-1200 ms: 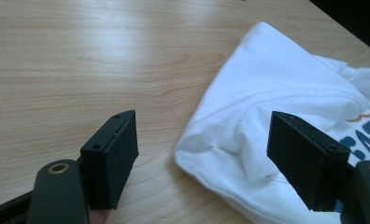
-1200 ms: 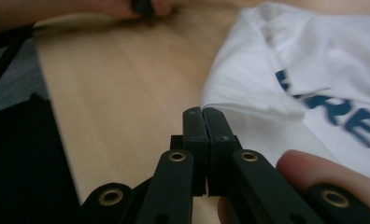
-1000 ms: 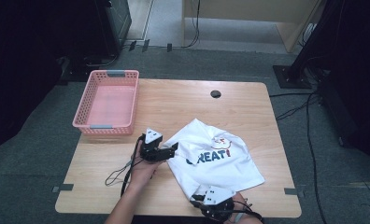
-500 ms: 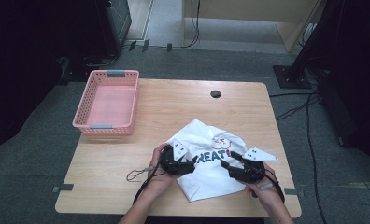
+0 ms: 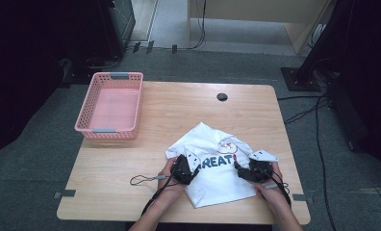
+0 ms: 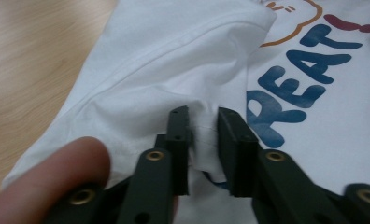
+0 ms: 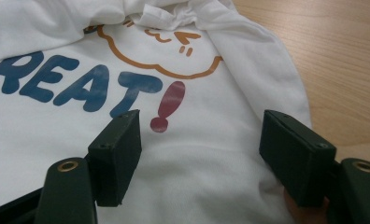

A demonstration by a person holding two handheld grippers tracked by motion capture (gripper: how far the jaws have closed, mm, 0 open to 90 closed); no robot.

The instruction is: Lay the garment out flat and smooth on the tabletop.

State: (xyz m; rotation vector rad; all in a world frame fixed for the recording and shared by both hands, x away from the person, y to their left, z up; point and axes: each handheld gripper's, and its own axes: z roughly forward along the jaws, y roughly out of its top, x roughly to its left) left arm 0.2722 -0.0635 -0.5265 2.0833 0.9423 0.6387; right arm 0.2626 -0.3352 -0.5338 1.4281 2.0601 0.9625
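A white T-shirt (image 5: 217, 185) with blue "GREAT!" lettering lies crumpled on the wooden table (image 5: 179, 106), near its front. My left gripper (image 5: 193, 168) is at the shirt's left edge. In the left gripper view the left gripper (image 6: 204, 140) has just been closing, and its jaws pinch a raised fold of the T-shirt (image 6: 174, 60). My right gripper (image 5: 240, 172) is at the shirt's right side. In the right gripper view the right gripper (image 7: 202, 149) has just been opening. Its jaws stand wide apart over the flat T-shirt (image 7: 220, 70), below the red exclamation mark, gripping nothing.
An empty pink basket (image 5: 110, 103) stands at the table's back left. A small black round cap (image 5: 222, 96) sits near the far edge. A cable (image 5: 145, 180) trails from the left gripper across the front left. Dark equipment and floor cables surround the table.
The left hand has moved right and nearer, onto the shirt's left edge. The right hand has swung from the shirt's front edge out to its right side.
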